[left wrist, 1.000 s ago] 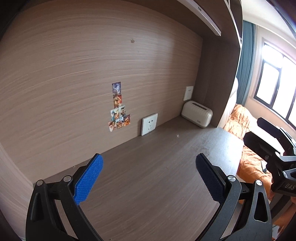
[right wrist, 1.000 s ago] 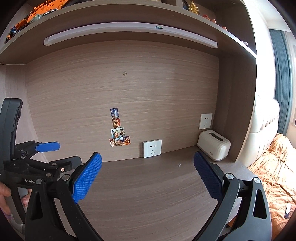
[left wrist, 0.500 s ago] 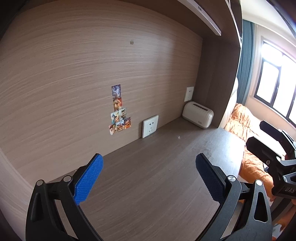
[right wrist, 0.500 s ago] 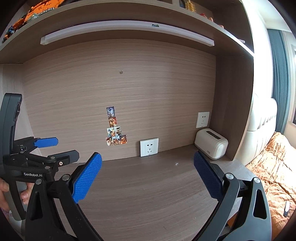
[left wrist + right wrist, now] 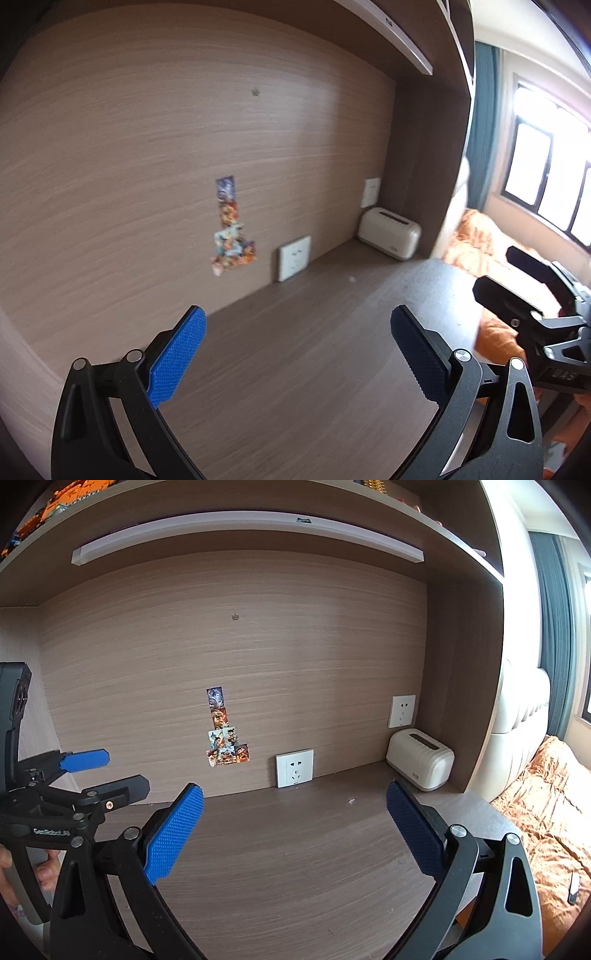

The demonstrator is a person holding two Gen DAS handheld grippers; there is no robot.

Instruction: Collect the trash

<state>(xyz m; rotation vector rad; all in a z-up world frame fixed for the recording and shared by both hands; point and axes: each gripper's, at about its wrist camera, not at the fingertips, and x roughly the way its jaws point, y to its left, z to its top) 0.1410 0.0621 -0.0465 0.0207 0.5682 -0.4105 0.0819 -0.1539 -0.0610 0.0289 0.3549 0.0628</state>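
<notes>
My left gripper (image 5: 295, 354) is open and empty above a brown wooden desk (image 5: 295, 369). My right gripper (image 5: 295, 834) is open and empty above the same desk (image 5: 295, 849). A tiny white scrap (image 5: 351, 801) lies on the desk near the back wall; it also shows in the left wrist view (image 5: 352, 279). Each gripper shows in the other's view: the left one (image 5: 92, 775) at the left, the right one (image 5: 535, 288) at the right.
A cream box-shaped appliance (image 5: 419, 762) stands in the desk's back right corner. Wall sockets (image 5: 294, 768) and stickers (image 5: 225, 734) are on the back panel. A shelf with a light bar (image 5: 247, 524) hangs overhead. A bed with an orange cover (image 5: 546, 812) is to the right.
Both grippers have drifted slightly; the view shifts a little to the right. Both stay open and empty.
</notes>
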